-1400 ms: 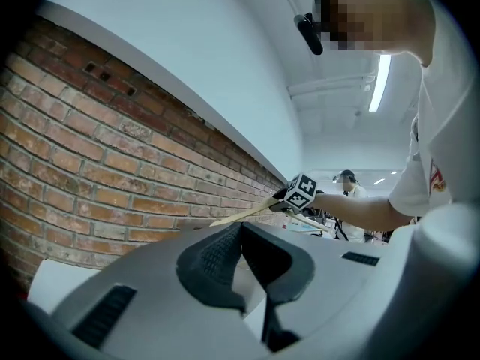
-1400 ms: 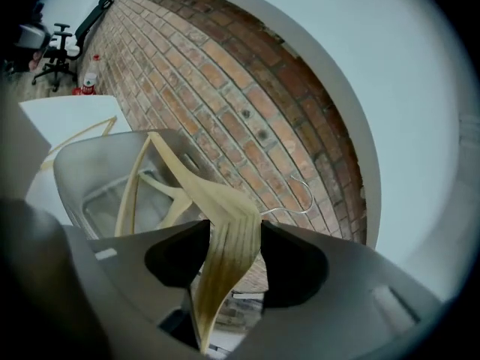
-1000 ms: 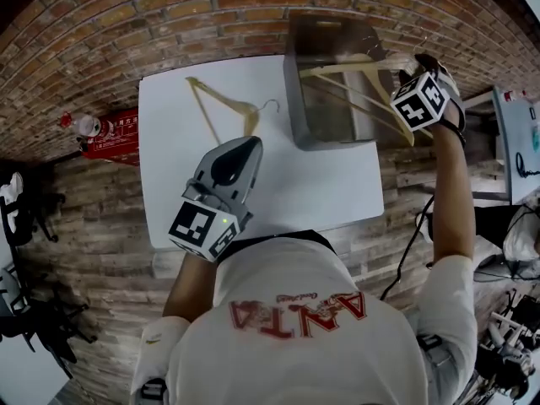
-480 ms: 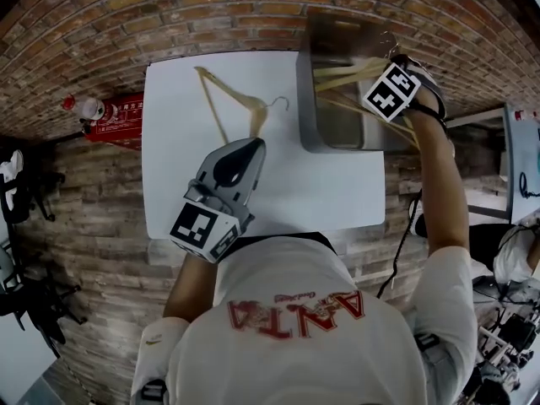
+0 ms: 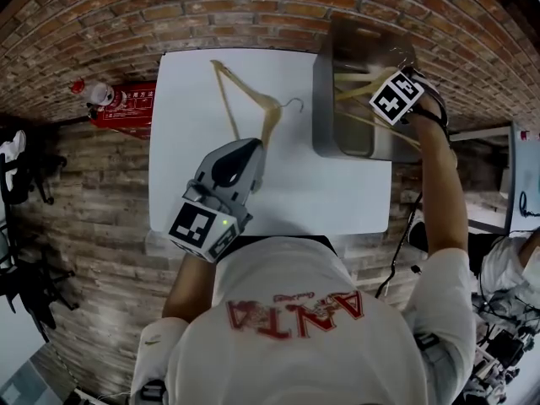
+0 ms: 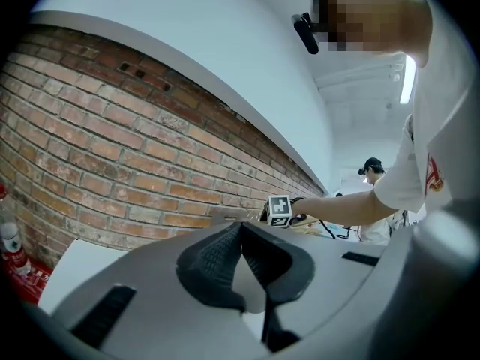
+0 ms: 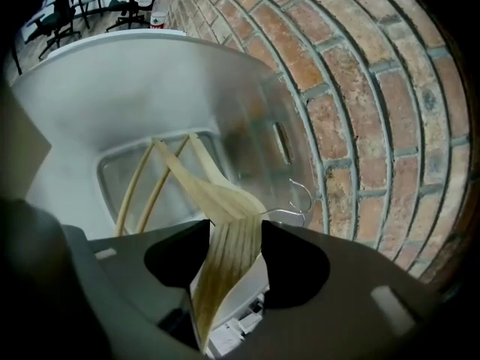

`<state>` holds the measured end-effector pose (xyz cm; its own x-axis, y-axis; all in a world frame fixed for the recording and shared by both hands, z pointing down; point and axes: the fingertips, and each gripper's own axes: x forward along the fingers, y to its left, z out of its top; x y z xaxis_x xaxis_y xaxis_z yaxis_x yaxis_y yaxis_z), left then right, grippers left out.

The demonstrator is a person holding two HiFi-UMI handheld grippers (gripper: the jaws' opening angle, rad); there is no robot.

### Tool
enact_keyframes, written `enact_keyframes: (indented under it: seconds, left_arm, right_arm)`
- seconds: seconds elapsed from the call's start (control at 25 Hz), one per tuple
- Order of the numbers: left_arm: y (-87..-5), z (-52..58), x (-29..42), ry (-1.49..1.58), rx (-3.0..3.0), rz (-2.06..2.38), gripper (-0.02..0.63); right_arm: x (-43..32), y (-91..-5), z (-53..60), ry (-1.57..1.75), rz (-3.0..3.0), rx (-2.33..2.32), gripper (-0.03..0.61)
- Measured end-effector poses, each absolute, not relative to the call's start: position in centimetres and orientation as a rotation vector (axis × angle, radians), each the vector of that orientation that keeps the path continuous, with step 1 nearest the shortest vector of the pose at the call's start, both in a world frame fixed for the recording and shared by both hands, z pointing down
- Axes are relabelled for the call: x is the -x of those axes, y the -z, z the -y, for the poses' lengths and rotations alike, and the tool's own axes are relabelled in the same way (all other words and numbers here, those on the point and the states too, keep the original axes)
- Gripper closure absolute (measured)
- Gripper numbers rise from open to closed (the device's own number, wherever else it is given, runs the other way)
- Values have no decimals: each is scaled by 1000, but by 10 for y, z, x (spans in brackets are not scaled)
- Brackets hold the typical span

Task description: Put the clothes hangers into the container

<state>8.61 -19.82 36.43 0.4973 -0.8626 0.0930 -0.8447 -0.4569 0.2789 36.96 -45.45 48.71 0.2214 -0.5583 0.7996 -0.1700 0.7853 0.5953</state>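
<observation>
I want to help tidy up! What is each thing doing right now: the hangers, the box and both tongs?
Left tongs: shut, empty.
Right tongs: shut on the held hanger.
Held hanger: gripped, tilted, far end down in the container.
Loose hanger: lying flat on the table.
Container: upright on the table, top open.

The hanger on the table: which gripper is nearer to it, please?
Left. The left gripper is right by the hanger; the right gripper is off to its right, over the container.
</observation>
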Motion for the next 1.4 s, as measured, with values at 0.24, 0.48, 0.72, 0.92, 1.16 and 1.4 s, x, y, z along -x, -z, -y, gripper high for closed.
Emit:
enact_keyframes:
  seconds: [0.24,0.48,0.72,0.92,1.16,1.4]
  left_arm:
    - [-362,200,-75,80,-2473,1445,604]
    - [-347,201,-54,92,-2484,1465,604]
    - [-333,189,-48,88,-2546,1415,604]
    - [-316,173,-39,91,-2619,1372,604]
    - [-296,155,-19,79,-2665,1358,604]
    - [-278,141,5,85,-2707,1378,604]
  right_arm:
    - [-366,-479,446,314,1369,-676,336]
    - [-340,-433,425,368,1483,-788,379]
    - [-311,-376,391,437,1613,-992,514]
    - [-291,-344,351,438,1686,-1109,560]
    - [-257,-310,295,406,1835,-1280,575]
    - [-224,-280,242,293,2102,-1488,577]
